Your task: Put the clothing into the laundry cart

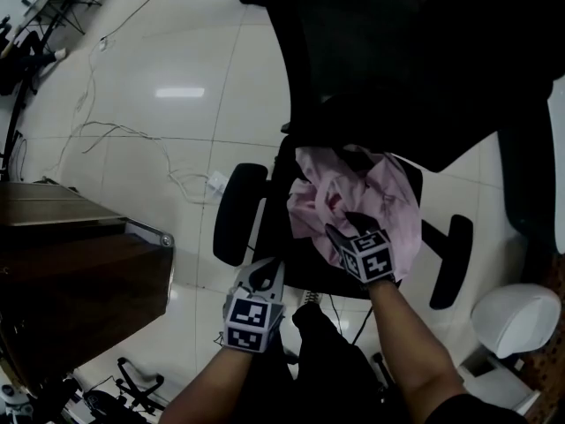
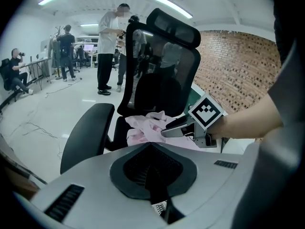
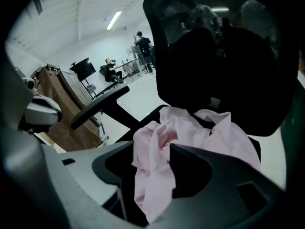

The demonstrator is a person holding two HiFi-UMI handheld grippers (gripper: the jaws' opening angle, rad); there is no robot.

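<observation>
On the seat of a black office chair (image 1: 238,206), at the middle of the head view, a crumpled pink garment (image 1: 371,193) is seen, bunched against the foot of the backrest. The right gripper (image 1: 342,225) is set against the garment from six o'clock. Its jaws are held well apart, and in the right gripper view a fold of the pink cloth is seen hanging down the gap between them, though no clamping by the pads is shown. The left gripper (image 1: 265,274) is held at seven o'clock of the garment, short of the seat's front edge and near the armrest on that side. Its jaws are brought together with nothing between them, as is shown in the left gripper view, where the right gripper is seen at one o'clock, lying on the cloth. A brown box-like piece (image 1: 79,263) is placed at nine o'clock of the chair, well apart from it, and loose cables (image 1: 115,131) are strewn over the white floor (image 1: 177,51) at ten o'clock. A white round-topped bin (image 1: 516,318) is set at four o'clock. Several standing people (image 2: 110,46) are caught far behind the chair in the left gripper view.
</observation>
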